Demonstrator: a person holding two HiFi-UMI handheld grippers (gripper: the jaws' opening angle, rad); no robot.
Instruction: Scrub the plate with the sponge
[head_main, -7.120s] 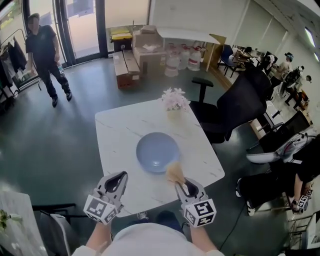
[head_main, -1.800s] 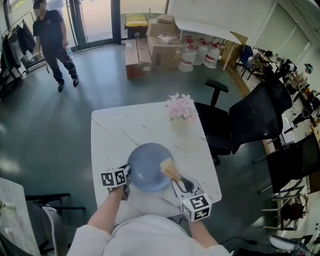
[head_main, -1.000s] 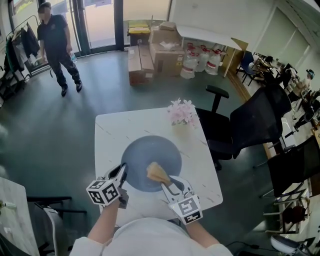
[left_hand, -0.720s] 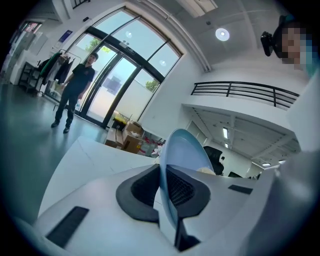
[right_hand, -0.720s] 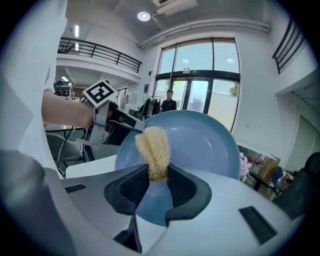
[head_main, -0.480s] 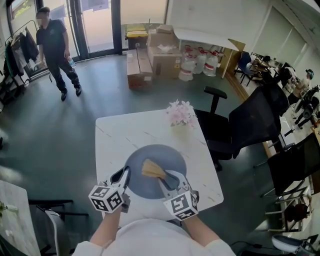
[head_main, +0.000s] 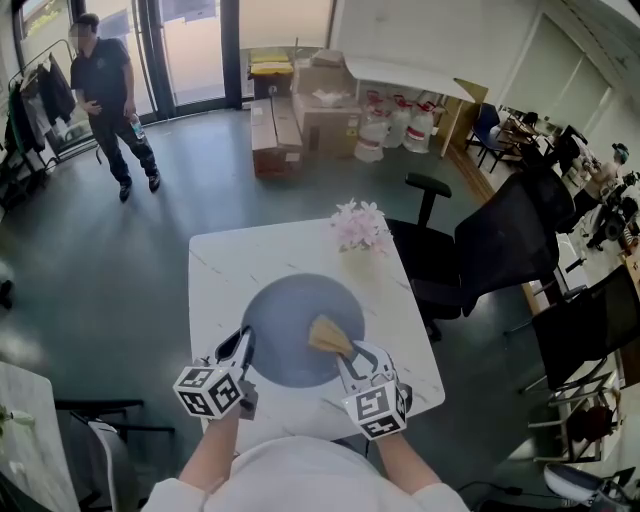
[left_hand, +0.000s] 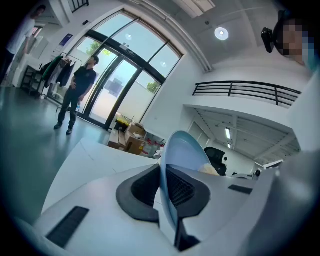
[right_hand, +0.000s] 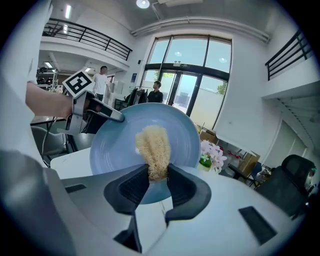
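**A:** Left gripper (left_hand: 164, 186): what is it doing?

**B:** Clenching the plate (left_hand: 182, 150) by its near rim. The rim is running edge-on between the two pads. The pale blue disc is rising out beyond the tips, apparently tilted up off the table (head_main: 225, 262). I judge it is being held that way so its face is turning toward the other tool.

**A:** And the right gripper (right_hand: 158, 176)?

**B:** Grasping the sponge (right_hand: 154, 147), a tan fibrous pad. Its lower end is being pinched between the jaws. The rest is sticking out past the tips and lying against the plate's inner face.

**A:** So the sponge is touching?

**B:** It is looking that way in the right gripper view, though I am only guessing at the pressure. The long overhang beyond the jaws is probably letting the fibres do the rubbing while the hard tips are not meeting the plate.

**A:** Stage?

**B:** Scrubbing is under way, by my reading. One hand is anchoring, the other is working.

**A:** Anything crowding the jaws?

**B:** No. A small pot of pink flowers (head_main: 360, 225) is standing well beyond the plate's far rim, apart from both tools. A person (head_main: 105, 95) is standing on the floor far off.

**A:** Risk?

**B:** The left jaws are gripping only a thin rim. A hard push from the sponge could be levering the plate out of them.
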